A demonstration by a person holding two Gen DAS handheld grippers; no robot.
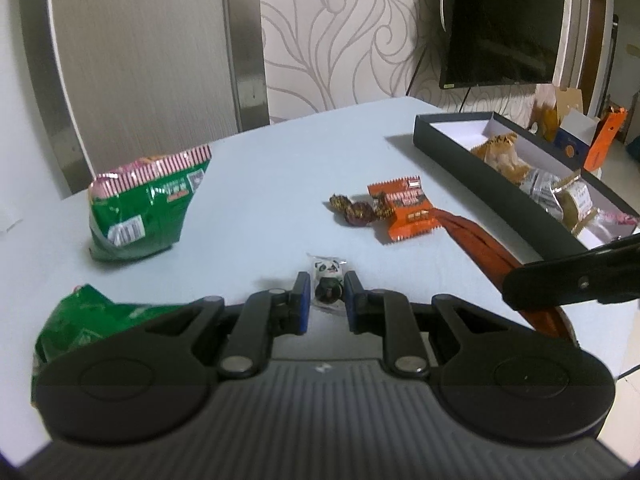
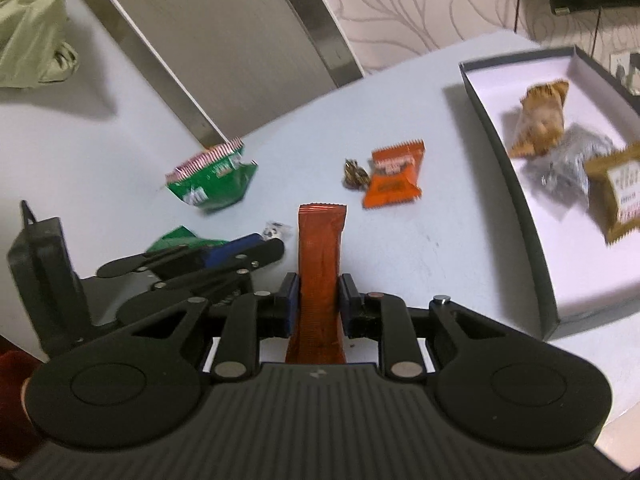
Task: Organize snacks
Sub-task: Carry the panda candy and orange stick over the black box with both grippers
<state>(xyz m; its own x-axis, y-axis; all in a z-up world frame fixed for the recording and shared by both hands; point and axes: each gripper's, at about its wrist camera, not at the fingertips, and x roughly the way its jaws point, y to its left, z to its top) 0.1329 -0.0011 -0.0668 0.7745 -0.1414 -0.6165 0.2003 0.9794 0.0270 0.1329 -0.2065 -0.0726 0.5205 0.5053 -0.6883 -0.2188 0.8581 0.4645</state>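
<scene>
My left gripper (image 1: 328, 300) is shut on a small panda-print candy (image 1: 329, 276) low over the pale table (image 1: 260, 200). My right gripper (image 2: 318, 300) is shut on a long orange-red stick packet (image 2: 321, 256), which points forward and is lifted off the table. In the left wrist view that stick (image 1: 476, 240) slants up from the right. A black box with a white inside (image 2: 508, 168) lies on the right and holds several wrapped snacks. An orange packet (image 2: 394, 180) and dark foil candies (image 2: 354, 176) lie mid-table. One green bag (image 2: 212, 180) lies farther left, another (image 2: 180, 240) beside the left gripper.
A dark TV (image 1: 504, 20) hangs on the patterned wall behind the table. Cardboard boxes (image 1: 568, 120) stand beyond the black box. A pale green plastic bag (image 2: 28, 28) sits at the far left. The table's right edge runs just past the black box.
</scene>
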